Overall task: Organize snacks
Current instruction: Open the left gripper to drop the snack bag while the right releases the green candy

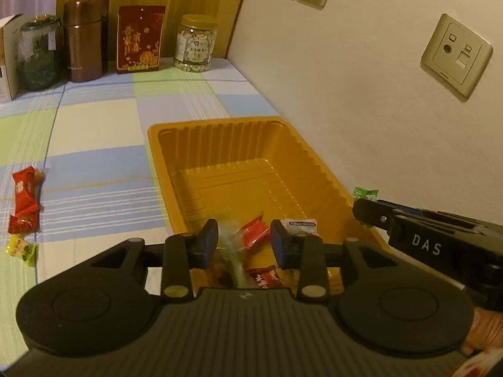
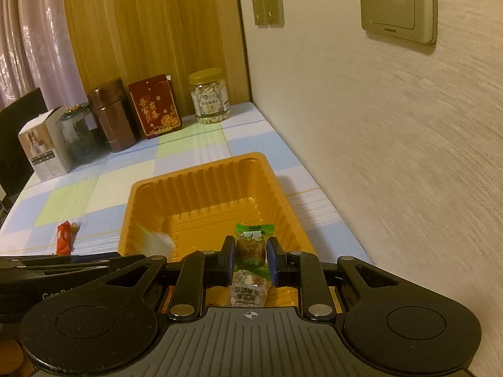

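"DAS"-marked right gripper (image 2: 251,259) pinching green-wrapped candy (image 2: 254,245), left gripper (image 1: 244,243) wide, possibly empty.

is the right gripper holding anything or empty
Holding. The right gripper is shut on a green-wrapped candy, pinched between its pads above the orange tray.

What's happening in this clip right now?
A person is sorting wrapped candies into the orange tray. The right gripper holds a green-wrapped candy over the tray's near end. The left gripper hangs open above the tray, holding nothing, over a few candies already inside, including a red one. More candies still lie on the checked tablecloth to the left: two red ones and a yellow one.
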Demonstrator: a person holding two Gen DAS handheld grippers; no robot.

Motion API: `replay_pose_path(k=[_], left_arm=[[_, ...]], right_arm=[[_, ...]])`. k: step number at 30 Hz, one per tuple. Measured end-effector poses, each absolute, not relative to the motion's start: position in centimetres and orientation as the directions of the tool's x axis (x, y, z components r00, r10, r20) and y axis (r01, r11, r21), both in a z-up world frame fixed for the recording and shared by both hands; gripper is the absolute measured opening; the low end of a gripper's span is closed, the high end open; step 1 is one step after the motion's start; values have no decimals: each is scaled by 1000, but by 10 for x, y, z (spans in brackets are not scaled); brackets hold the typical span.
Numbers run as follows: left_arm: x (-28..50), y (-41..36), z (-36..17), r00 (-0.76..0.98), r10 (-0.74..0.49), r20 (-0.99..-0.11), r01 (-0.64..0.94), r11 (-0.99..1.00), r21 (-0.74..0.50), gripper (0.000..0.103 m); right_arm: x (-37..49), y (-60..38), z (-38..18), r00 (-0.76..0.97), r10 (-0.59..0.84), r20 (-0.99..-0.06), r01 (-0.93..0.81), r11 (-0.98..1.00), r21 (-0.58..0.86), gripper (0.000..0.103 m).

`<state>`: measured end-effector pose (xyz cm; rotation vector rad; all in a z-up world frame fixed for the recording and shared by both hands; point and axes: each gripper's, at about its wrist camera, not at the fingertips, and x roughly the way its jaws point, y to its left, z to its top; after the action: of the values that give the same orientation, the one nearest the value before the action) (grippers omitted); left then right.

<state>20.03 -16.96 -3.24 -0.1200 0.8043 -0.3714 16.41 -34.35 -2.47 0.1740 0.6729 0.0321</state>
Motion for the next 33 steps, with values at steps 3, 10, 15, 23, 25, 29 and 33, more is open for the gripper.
replay_pose_path(k=[3, 10, 15, 23, 25, 29, 33], left_arm=[[195, -161, -31, 641, -359, -679, 261, 933, -247, 32], [177, -138, -29, 651, -335, -681, 209, 942, -263, 32], [169, -130, -28, 652, -323, -686, 191, 946, -263, 33], [165, -126, -25, 655, -315, -687, 186, 948, -258, 33], [166, -126, -26, 654, -316, -687, 186, 948, -259, 33], [166, -125, -27, 651, -318, -689, 186, 947, -261, 33], [165, -122, -30, 649, -315, -693, 179, 948, -263, 33]], right_arm=[[164, -343, -25, 781, 87, -618, 25, 985, 170, 22], [161, -339, -21, 784, 101, -613, 12, 984, 178, 22], [160, -333, -18, 783, 119, -610, -7, 983, 183, 22], [161, -324, -17, 779, 131, -613, -23, 983, 181, 22], [162, -323, -17, 778, 132, -614, -25, 983, 179, 22], [164, -321, -17, 778, 134, -614, -30, 984, 177, 22], [166, -321, -17, 780, 134, -612, -29, 983, 180, 22]])
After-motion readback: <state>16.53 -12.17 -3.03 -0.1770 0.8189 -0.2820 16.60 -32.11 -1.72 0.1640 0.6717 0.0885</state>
